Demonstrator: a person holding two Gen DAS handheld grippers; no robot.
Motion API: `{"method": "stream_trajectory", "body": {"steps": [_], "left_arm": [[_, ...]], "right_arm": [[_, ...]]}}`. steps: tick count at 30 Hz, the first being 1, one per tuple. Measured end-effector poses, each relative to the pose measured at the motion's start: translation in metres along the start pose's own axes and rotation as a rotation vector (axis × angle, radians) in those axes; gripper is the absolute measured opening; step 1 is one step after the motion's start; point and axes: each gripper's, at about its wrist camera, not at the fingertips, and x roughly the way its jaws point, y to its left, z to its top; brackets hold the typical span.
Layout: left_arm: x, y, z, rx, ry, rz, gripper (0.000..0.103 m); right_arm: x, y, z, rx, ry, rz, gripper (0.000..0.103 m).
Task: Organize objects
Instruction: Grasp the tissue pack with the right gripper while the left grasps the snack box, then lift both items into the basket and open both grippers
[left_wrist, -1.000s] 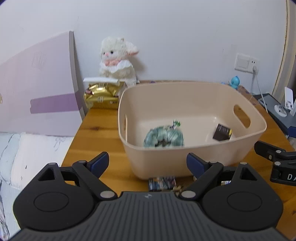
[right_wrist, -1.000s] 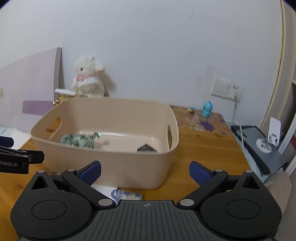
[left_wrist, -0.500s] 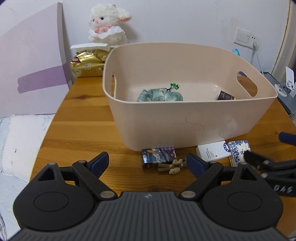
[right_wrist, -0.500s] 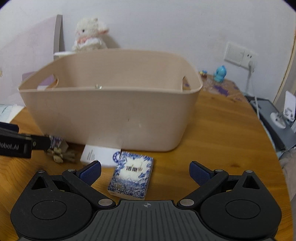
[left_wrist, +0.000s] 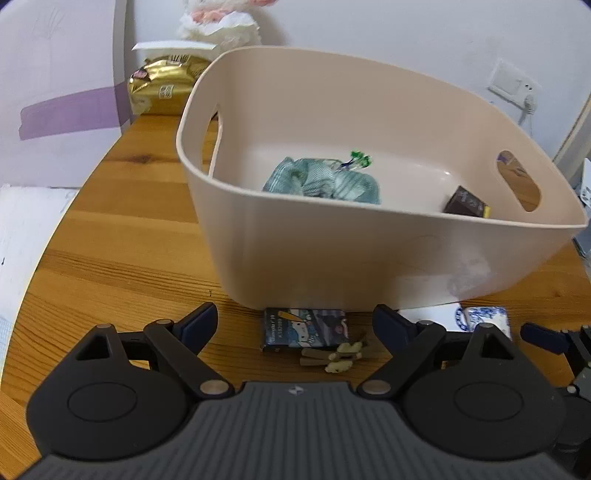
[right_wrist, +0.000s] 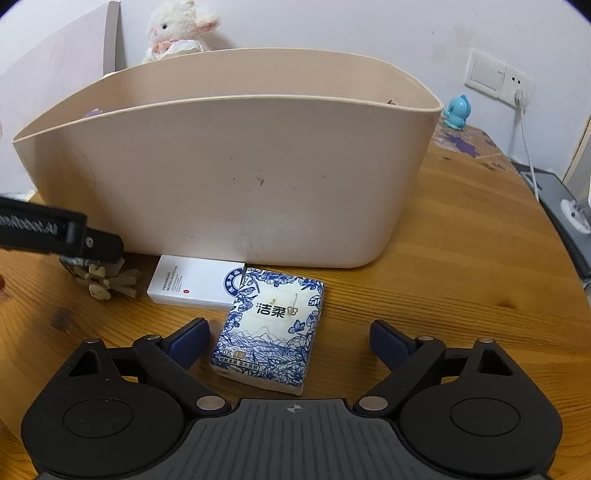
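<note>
Tissue pack (right_wrist: 269, 328): flat on the table, lying between the right claw's (right_wrist: 286, 341) spread fingers but nearer its left finger (right_wrist: 188, 341); its far corner overlaps the white box (right_wrist: 192, 282).
Right claw: wide open, gripping nothing, low over the wood.
Risk at the pack: if the claw closes from here, I'd expect the left finger to meet the pack first and shove it sideways; the pack is skewed to the fingers, so it may twist or pinch at a corner and drop on the lift.
White box: just beyond the pack, touching the bin's foot; dragging the pack could nudge it.
Left claw (left_wrist: 295, 325): also wide open and empty.
Card pack (left_wrist: 304, 328): straight ahead between the left fingers, against the bin wall.
Toy (left_wrist: 338, 358): small beige figure, just nearer that claw than the card pack; a careless close could catch both or flick the toy away.
Bin (left_wrist: 369, 258): right behind everything, already holding a green cloth (left_wrist: 321, 181) and a dark box (left_wrist: 467, 201); its tall near wall is easy to clip when lifting.
Claws together: side by side and close, so I'd worry about a bump.
</note>
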Motion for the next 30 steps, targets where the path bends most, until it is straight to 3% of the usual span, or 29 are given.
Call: {"method": "stream_trajectory", "body": {"steps": [3, 5, 6, 8, 10, 11, 12, 17, 22, 30], "left_arm": [[0.008, -0.001, -0.001, -0.003, 0.021, 0.003, 0.088], [0.013, -0.001, -0.001, 0.000, 0.035, 0.007, 0.078], [0.014, 0.000, -0.002, -0.002, 0.033, 0.003, 0.078], [0.014, 0.000, -0.001, 0.000, 0.031, -0.002, 0.074], [0.012, -0.001, -0.002, 0.012, 0.027, -0.003, 0.063], [0.011, -0.002, -0.002, 0.017, 0.025, 0.000, 0.055], [0.010, -0.002, -0.002, 0.021, 0.024, 0.003, 0.053], [0.004, 0.004, -0.006, 0.009, 0.032, 0.006, 0.052], [-0.020, 0.008, -0.010, 0.018, -0.009, 0.005, 0.052], [-0.070, 0.007, -0.016, 0.071, -0.104, 0.009, 0.052]], "right_arm": [[-0.001, 0.000, 0.000, -0.004, -0.008, 0.004, 0.084], [-0.003, 0.002, 0.000, -0.009, -0.014, 0.007, 0.074], [-0.005, 0.004, 0.000, -0.013, -0.015, 0.010, 0.071], [-0.007, 0.004, 0.000, -0.015, -0.018, 0.017, 0.052], [-0.010, 0.008, -0.001, -0.016, -0.021, 0.018, 0.043], [-0.011, 0.010, 0.000, -0.017, -0.021, 0.016, 0.043], [-0.011, 0.011, 0.000, -0.018, -0.022, 0.013, 0.043], [-0.019, 0.011, -0.005, -0.010, -0.020, 0.010, 0.042], [-0.040, 0.006, -0.010, 0.003, -0.048, 0.006, 0.042], [-0.100, -0.002, -0.003, 0.006, -0.180, -0.002, 0.042]]}}
